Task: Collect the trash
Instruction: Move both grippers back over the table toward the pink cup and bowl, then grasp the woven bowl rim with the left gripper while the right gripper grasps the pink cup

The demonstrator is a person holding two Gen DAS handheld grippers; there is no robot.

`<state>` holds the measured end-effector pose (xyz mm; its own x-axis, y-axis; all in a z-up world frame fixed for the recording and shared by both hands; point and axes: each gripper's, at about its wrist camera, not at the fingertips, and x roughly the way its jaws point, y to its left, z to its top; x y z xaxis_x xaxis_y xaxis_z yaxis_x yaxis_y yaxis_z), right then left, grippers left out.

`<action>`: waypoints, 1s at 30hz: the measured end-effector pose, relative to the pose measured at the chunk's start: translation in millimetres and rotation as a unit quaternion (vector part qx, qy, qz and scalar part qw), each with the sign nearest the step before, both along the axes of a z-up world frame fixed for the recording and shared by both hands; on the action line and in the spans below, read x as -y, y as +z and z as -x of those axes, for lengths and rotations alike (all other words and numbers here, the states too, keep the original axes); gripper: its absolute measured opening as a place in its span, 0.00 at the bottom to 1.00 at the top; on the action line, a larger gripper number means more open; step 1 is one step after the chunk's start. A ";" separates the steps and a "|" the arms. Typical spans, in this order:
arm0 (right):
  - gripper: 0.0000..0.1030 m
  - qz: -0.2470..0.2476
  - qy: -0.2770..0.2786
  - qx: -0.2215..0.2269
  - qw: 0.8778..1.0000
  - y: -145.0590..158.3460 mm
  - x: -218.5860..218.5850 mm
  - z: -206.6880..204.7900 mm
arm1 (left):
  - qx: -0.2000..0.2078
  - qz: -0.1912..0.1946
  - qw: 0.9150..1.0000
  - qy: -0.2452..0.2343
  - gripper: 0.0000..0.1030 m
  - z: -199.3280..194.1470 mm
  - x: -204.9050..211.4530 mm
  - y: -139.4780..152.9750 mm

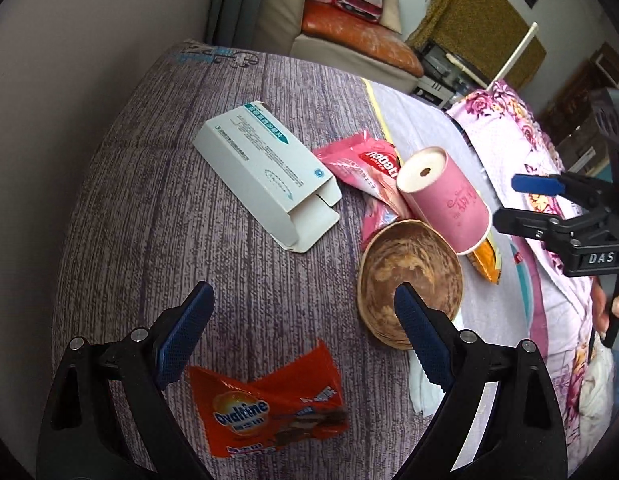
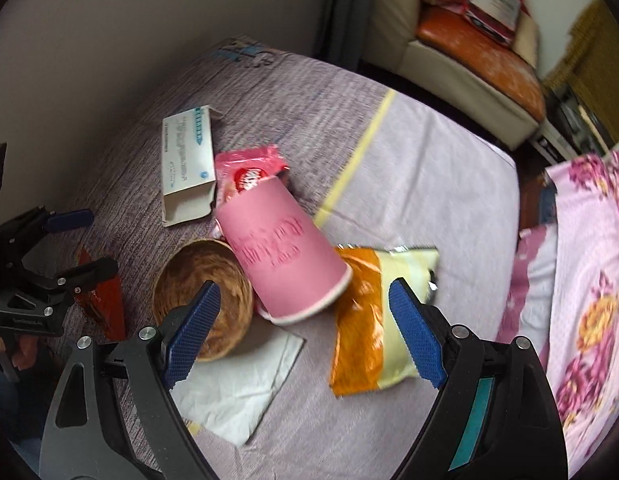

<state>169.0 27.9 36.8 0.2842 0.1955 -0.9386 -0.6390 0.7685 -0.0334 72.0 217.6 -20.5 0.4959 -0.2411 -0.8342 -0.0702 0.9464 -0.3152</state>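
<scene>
Pink paper cup (image 2: 287, 248): on its side, rim over the orange-and-yellow snack bag (image 2: 369, 316), touching the brown round bowl (image 2: 207, 280).
Red Ovaltine wrapper (image 1: 269, 404): flat on purple bedspread (image 1: 149, 200), below the left gripper (image 1: 303, 320).
Left gripper: spread, empty.
Right gripper (image 2: 305, 320): spread, empty, above the cup.
White carton (image 1: 265, 172): open, beside pink wrapper (image 1: 361, 172).

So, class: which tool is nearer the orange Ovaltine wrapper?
Left. The left tool hangs open just above the Ovaltine wrapper; the right tool is off beyond the wooden bowl, over the snack bag.
</scene>
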 end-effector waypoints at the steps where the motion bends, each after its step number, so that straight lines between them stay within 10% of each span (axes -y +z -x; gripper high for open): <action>1: 0.80 0.007 0.011 -0.003 1.000 -3.1 -6.3 -3.5 | -0.001 0.000 1.000 -0.001 0.89 -0.8 -0.4 -1.3; 11: 0.78 0.050 0.061 -0.027 0.997 -40.2 -35.0 -20.3 | -0.015 0.010 1.000 0.001 0.89 -3.7 -10.6 -13.7; 14: 0.63 0.050 0.056 -0.028 0.997 -43.4 -34.2 -19.1 | -0.018 0.013 1.000 -0.001 0.89 -5.5 -9.5 -14.8; 30: 0.62 -0.073 -0.094 -0.030 0.992 3.4 53.2 -4.6 | -0.050 -0.017 0.992 -0.110 0.78 -42.7 57.9 -27.5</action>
